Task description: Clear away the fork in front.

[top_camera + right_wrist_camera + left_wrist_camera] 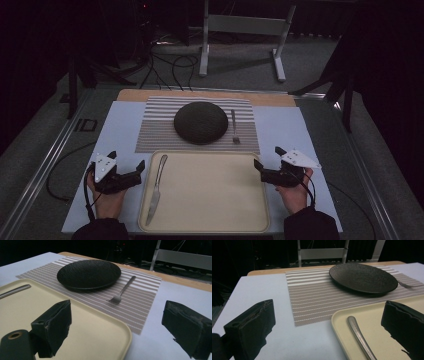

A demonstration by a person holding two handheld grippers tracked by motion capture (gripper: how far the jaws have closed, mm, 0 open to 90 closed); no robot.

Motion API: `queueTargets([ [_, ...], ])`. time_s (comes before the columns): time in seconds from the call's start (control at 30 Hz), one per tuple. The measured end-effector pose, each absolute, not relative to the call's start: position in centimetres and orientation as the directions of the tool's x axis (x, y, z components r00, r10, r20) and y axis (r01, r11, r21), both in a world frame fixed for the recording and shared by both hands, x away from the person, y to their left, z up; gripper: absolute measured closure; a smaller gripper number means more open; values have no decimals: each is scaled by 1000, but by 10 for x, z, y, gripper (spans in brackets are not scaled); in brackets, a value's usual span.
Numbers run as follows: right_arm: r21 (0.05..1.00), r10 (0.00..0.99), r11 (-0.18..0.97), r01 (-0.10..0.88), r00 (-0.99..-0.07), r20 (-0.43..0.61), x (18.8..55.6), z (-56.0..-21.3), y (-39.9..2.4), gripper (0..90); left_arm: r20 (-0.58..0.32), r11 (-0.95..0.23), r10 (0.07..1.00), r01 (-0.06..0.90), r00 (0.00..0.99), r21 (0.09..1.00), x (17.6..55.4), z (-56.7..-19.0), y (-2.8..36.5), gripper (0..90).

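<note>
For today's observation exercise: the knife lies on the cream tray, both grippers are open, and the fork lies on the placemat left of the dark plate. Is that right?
One detail is wrong. In the high view the fork lies on the placemat right of the dark plate, not left. The rest stands.

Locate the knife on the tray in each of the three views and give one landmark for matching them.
High view: the knife lies lengthwise along the left side of the cream tray, near the left gripper.
Left gripper view: its handle runs up from the bottom edge, between the jaws, on the tray.
Right gripper view: its handle end enters from the left edge.
Shared landmark: the dark plate on the striped placemat.
</note>
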State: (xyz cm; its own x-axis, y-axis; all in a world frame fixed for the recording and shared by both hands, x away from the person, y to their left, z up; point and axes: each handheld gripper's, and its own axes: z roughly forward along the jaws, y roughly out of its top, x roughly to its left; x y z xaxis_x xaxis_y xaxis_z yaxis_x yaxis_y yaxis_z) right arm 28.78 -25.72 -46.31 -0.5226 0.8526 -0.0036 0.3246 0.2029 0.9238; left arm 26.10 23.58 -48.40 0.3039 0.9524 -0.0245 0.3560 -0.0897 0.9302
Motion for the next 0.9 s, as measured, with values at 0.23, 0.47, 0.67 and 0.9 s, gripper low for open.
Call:
queueTargets([
  [0.23,918,848,227,324,-529,-23,300,-452,-241,92,-16,-99,953,363,302,926,263,-486,234,0],
  [0.47,905,855,232,356,-518,-15,317,-444,-226,92,-22,-90,955,362,295,928,263,-486,236,0],
  [0.67,897,864,215,386,-503,9,331,-433,-215,94,-27,-87,955,365,296,927,263,-487,236,0],
  [0.9,882,875,225,415,-483,4,351,-420,-203,95,-30,-84,955,365,297,927,263,-487,237,0],
])
